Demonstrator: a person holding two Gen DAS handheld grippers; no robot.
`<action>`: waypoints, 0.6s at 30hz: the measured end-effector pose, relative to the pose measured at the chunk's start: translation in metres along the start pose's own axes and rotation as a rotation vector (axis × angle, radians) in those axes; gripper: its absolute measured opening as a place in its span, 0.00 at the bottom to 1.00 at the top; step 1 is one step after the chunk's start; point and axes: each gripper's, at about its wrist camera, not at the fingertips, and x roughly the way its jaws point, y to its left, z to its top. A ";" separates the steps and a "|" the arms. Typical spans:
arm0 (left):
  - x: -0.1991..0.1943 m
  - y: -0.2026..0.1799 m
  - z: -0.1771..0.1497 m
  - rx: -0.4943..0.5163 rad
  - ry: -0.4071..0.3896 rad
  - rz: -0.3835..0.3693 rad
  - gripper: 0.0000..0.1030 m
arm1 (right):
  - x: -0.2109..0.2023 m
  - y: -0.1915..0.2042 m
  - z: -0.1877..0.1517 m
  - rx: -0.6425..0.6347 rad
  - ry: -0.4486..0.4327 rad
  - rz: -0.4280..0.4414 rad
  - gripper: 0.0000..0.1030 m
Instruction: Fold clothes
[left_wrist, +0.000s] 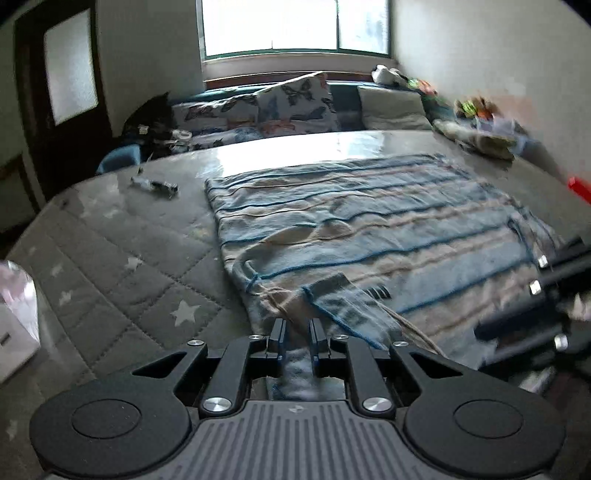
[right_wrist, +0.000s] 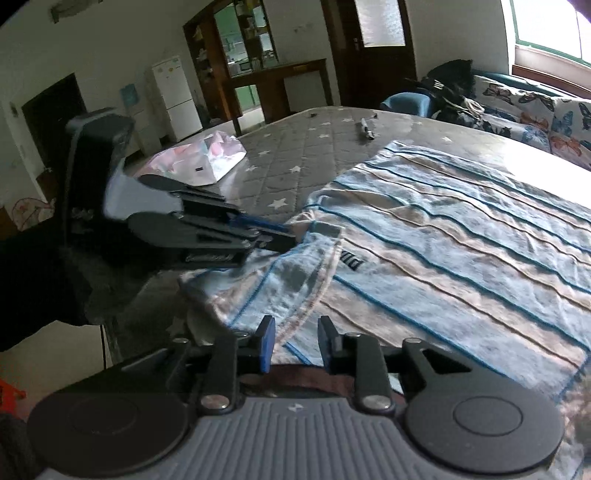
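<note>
Pinching striped shirt (left_wrist: 369, 221) collar edge, left gripper (left_wrist: 298, 341) clamps soft, limp cloth; right gripper (right_wrist: 295, 343) gapes, holding nothing, near hem.

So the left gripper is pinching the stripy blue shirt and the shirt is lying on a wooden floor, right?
Not quite. The left gripper does have its jaws shut on the stripy shirt, but the shirt is not on a wooden floor. It lies on a grey quilted mattress with white stars. The left wrist view shows this.
</note>
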 end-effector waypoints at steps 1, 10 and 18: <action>-0.004 -0.005 0.000 0.018 -0.006 -0.004 0.14 | -0.002 -0.002 -0.001 0.008 -0.002 -0.004 0.27; -0.015 -0.030 -0.011 0.107 -0.013 -0.046 0.13 | -0.023 -0.019 -0.015 0.072 -0.022 -0.058 0.28; -0.027 -0.036 -0.023 0.122 -0.009 -0.073 0.15 | -0.055 -0.039 -0.032 0.151 -0.056 -0.139 0.28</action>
